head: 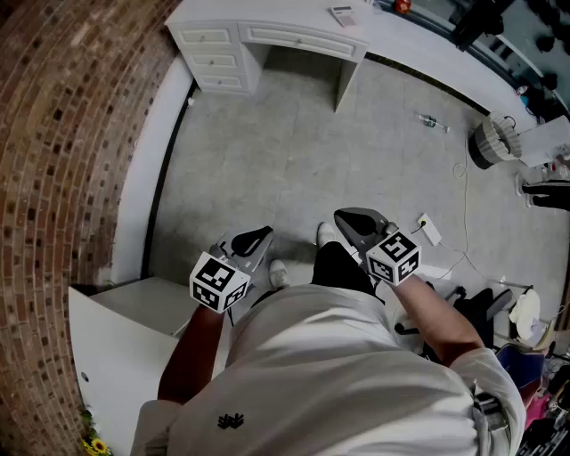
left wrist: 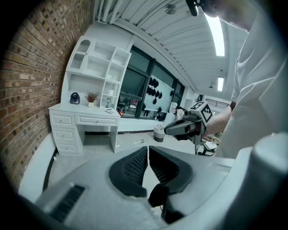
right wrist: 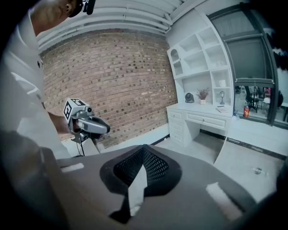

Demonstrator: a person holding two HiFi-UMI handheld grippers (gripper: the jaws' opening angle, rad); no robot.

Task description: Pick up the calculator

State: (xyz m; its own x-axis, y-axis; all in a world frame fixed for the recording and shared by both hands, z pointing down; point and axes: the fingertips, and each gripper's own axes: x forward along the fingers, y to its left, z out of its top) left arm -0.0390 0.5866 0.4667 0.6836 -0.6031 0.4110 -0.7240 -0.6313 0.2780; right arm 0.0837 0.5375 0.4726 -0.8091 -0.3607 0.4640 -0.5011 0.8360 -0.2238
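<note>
The calculator (head: 342, 15) is a small flat grey thing lying on the white desk (head: 267, 16) at the far end of the room, well away from both grippers. In the right gripper view the calculator (right wrist: 222, 109) lies on the desk top (right wrist: 202, 112) under the shelves. My left gripper (head: 258, 237) and right gripper (head: 353, 218) are held close to the person's body, over the grey floor. Both are shut with nothing between the jaws. In their own views, the left gripper (left wrist: 147, 150) and right gripper (right wrist: 144, 150) show tips that meet.
A brick wall (head: 53, 134) runs along the left. A white cabinet (head: 116, 338) stands at the lower left. A white plug (head: 428, 230) with cables, a round basket (head: 486, 142) and a black chair base (head: 472, 307) are on the right.
</note>
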